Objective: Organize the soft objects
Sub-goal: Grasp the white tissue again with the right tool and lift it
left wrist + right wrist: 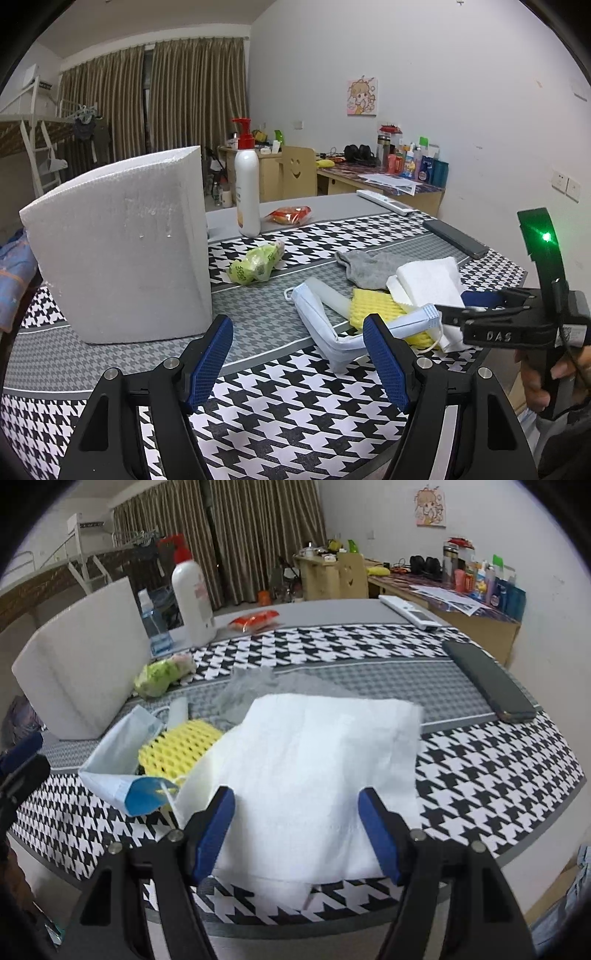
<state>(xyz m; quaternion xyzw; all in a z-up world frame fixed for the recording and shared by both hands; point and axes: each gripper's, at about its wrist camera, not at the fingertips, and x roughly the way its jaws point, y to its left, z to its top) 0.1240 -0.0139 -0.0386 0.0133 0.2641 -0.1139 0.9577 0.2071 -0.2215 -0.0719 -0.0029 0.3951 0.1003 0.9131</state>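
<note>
Soft objects lie piled on the houndstooth table: a folded white towel [317,775] [428,280], a yellow foam net [177,749] [376,306], a light blue face mask [122,760] [332,332], a grey sock [369,267] and a green plastic bag [255,262] [159,675]. My right gripper [297,834] is open, its blue fingers on either side of the towel's near edge; it also shows in the left wrist view [458,314]. My left gripper [299,362] is open and empty above the cloth, just left of the mask.
A large white foam block [122,243] stands at the left. A pump bottle [246,184], a red snack pack [290,215], a white remote [386,201] and a dark phone [487,679] lie further back. The table's near edge [332,923] is close.
</note>
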